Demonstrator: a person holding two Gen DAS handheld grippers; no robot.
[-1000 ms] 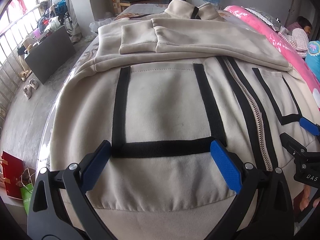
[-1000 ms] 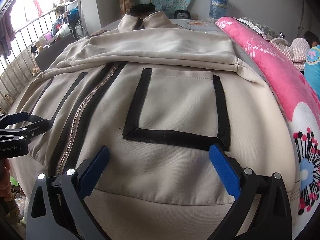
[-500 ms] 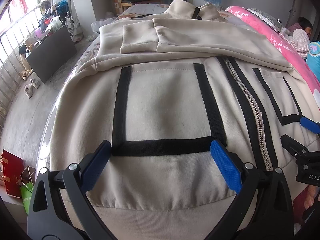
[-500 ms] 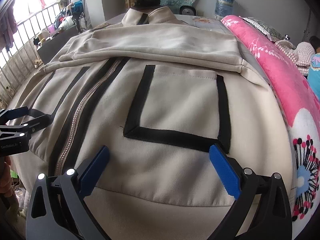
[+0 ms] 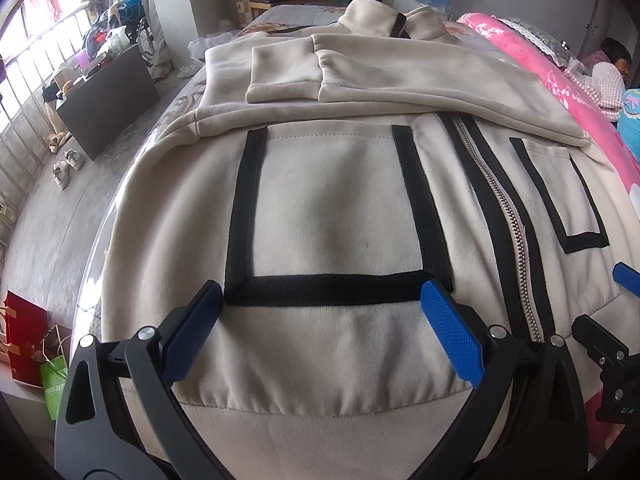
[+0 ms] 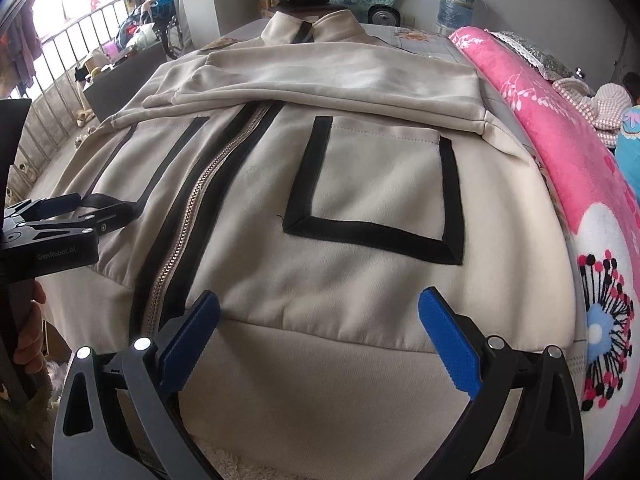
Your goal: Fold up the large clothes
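Observation:
A large beige zip jacket (image 5: 340, 208) with black-trimmed pockets lies flat, front up, on a bed; it also fills the right wrist view (image 6: 360, 184). Both sleeves (image 5: 360, 80) are folded across the chest. My left gripper (image 5: 320, 332) is open, hovering over the hem below the left pocket. My right gripper (image 6: 318, 336) is open over the hem below the right pocket. Each gripper shows at the edge of the other's view: the right one (image 5: 616, 320) and the left one (image 6: 72, 216).
A pink floral blanket (image 6: 580, 184) lies along the jacket's right side. A person (image 5: 612, 72) rests at the far right. To the left are the floor (image 5: 60, 208), a dark cabinet (image 5: 108, 100), shoes and bags (image 5: 24, 340).
Both grippers have drawn back slightly toward the hem, the right one more so. They stay open, and the jacket has not moved.

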